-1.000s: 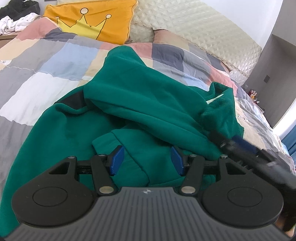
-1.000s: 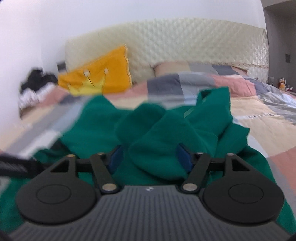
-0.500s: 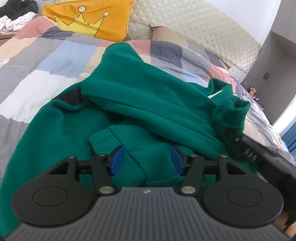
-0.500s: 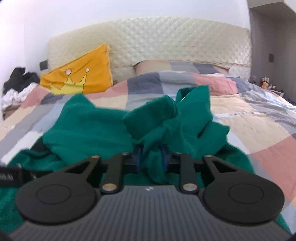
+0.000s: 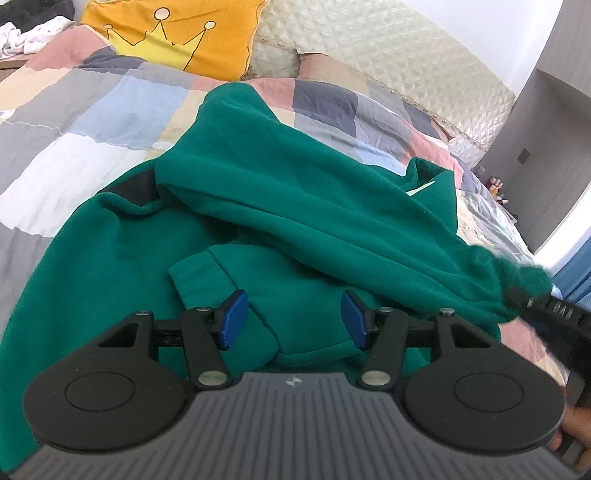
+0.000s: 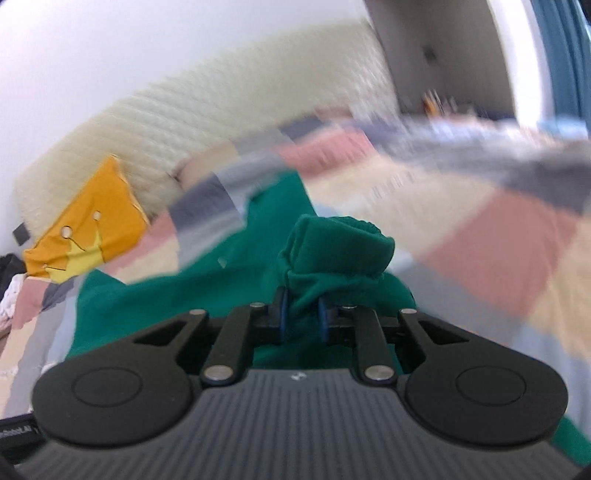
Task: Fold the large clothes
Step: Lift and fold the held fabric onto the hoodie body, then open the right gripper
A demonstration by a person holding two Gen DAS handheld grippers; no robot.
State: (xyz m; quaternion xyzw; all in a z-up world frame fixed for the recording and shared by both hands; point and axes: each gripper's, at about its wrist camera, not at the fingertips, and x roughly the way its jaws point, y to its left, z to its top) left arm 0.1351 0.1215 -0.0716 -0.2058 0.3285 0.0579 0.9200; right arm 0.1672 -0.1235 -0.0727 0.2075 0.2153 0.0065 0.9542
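My right gripper [image 6: 302,320] is closing, blue pads pinching the ribbed cuff of the green fleece sweatshirt [image 5: 258,206], which lies rumpled on the pastel patchwork quilt [image 5: 74,122]. My left gripper [image 5: 291,319] stands half open over the other cuff, gripping nothing.

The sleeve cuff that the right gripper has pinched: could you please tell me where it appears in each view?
Left wrist view: the cuff is at the right edge, at the end of the stretched sleeve, where the right gripper enters.
Right wrist view: the cuff is at centre, bunched just above the closing jaws.
Shared landmark: the crown pillow, upper left;, left.
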